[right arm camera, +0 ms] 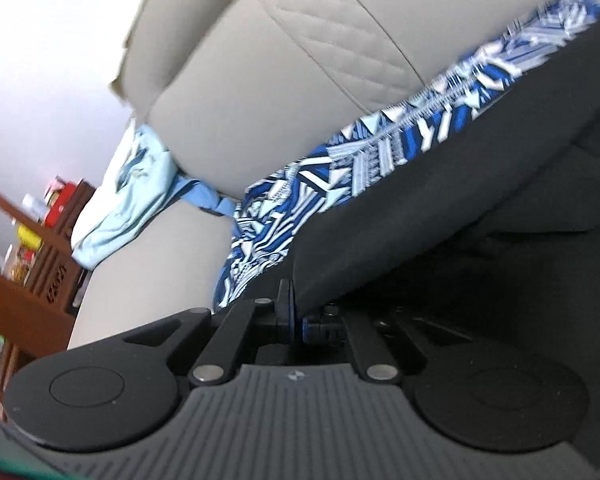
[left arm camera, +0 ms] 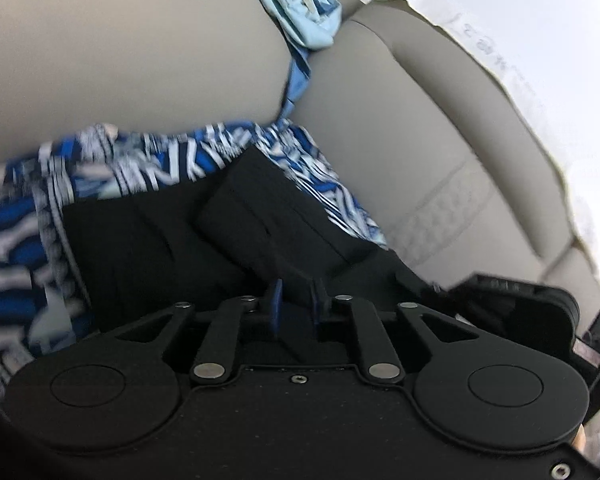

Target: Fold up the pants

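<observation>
- Pants are the black fabric, as far as I can tell. They're draped on a beige sofa, lying on top of a blue-and-white patterned cloth that sticks out past their left and far edges.
- A light blue rag is stuffed into the gap between the cushions further back. It isn't touching the pants, so just leave it alone.
- My read on the step is that both ends of one edge are being picked up so it can be carried over for a fold.
- To do it well, I'd pinch only the black fabric and none of the patterned cloth under it, or the whole lot comes up together.
- I'd also keep the edge lightly stretched between the two hands, move them at the same pace, and lay it down flat so the edges line up.
- Left gripper: the fingers sit close together with only a narrow gap, right at a fold of the black fabric. The fabric hides the tips, so I honestly can't tell if they're pinching it or just resting against it.
- Right gripper: the fingers are clamped together on an edge of the pants. From there the black fabric runs up and off to the right in a fairly tight sheet.
- Over on the far left of the right camera's view there's a wooden shelf with some jars, well clear of everything.
</observation>
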`<act>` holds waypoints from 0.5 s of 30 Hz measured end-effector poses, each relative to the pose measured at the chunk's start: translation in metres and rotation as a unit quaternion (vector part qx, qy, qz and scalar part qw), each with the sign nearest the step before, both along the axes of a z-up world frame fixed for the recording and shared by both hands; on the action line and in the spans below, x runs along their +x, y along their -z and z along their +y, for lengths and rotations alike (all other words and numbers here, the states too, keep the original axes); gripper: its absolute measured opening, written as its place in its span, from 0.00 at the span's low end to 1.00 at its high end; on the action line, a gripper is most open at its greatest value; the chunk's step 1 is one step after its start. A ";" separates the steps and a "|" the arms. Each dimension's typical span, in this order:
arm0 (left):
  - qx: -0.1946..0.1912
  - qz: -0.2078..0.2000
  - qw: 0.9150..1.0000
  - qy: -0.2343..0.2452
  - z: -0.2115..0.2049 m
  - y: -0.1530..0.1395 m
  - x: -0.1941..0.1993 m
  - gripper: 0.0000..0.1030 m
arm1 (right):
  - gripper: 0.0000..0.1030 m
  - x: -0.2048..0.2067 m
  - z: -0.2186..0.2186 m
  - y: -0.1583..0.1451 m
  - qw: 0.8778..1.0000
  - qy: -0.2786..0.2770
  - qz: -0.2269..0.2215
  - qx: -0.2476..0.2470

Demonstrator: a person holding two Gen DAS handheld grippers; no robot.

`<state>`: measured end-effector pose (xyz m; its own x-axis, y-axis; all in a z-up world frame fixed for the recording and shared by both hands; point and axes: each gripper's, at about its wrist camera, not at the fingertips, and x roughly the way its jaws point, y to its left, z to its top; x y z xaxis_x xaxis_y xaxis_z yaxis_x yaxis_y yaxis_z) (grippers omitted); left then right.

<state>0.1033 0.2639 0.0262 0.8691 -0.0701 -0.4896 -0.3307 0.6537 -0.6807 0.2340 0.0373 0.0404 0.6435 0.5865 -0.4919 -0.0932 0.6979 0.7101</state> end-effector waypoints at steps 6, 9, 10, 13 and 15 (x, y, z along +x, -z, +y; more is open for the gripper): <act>-0.071 -0.029 0.996 0.034 0.008 0.010 -0.012 0.50 | 0.06 -0.032 -0.003 -0.026 0.999 -0.014 -0.031 0.004; -0.097 -0.050 0.994 0.017 0.016 0.011 -0.018 0.60 | 0.06 -0.048 -0.002 -0.035 0.999 -0.015 -0.039 0.000; -0.104 -0.052 0.993 0.009 0.019 0.011 -0.019 0.61 | 0.06 -0.052 0.000 -0.036 0.999 -0.014 -0.043 -0.004; -0.138 -0.045 0.989 -0.009 0.029 0.018 -0.019 0.63 | 0.06 -0.070 -0.002 -0.034 0.999 -0.009 -0.046 -0.010; -0.159 -0.041 0.986 -0.015 0.031 0.025 -0.018 0.63 | 0.06 -0.082 -0.002 -0.030 0.999 -0.007 -0.043 -0.011</act>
